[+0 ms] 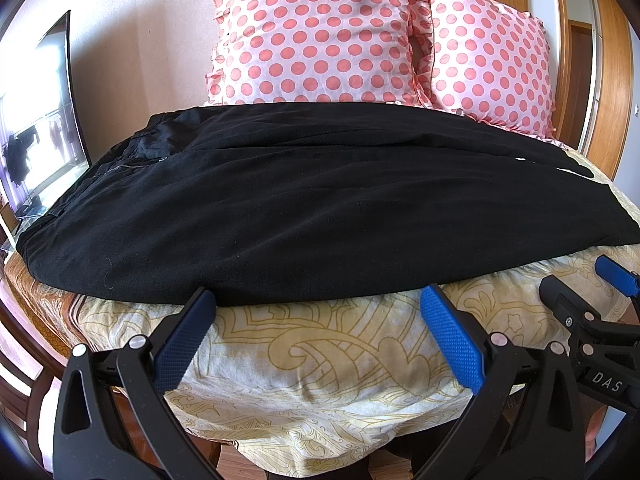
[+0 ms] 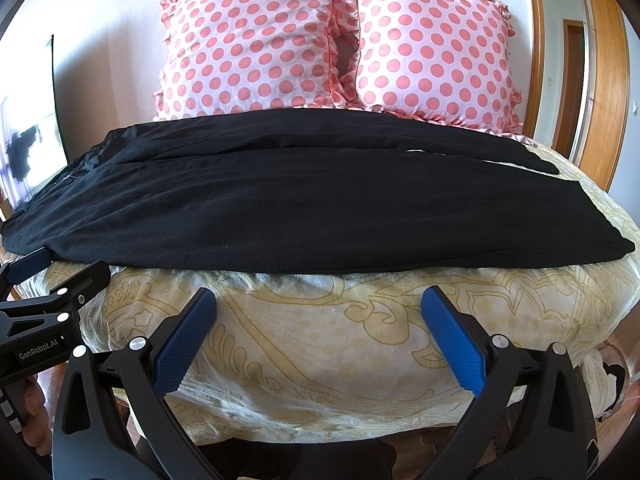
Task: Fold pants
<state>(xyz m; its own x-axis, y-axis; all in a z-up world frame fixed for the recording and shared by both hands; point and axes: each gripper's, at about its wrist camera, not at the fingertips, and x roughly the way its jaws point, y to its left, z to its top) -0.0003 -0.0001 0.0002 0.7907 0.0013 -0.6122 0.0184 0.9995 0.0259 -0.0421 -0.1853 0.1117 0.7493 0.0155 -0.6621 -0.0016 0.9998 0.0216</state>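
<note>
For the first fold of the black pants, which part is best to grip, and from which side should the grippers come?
Probably the near long edge of the black pants, coming in low from the front. The pants lie flat and sideways across the bed cover, waistband to the left, and that edge faces both open grippers. The left gripper can pinch it near the waist end and the right gripper toward the leg end.

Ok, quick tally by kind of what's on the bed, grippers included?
Pants: 1
Pillows: 2
Sheet: 1
Grippers, left and right, both open, holding nothing: 2
Total: 6
</note>
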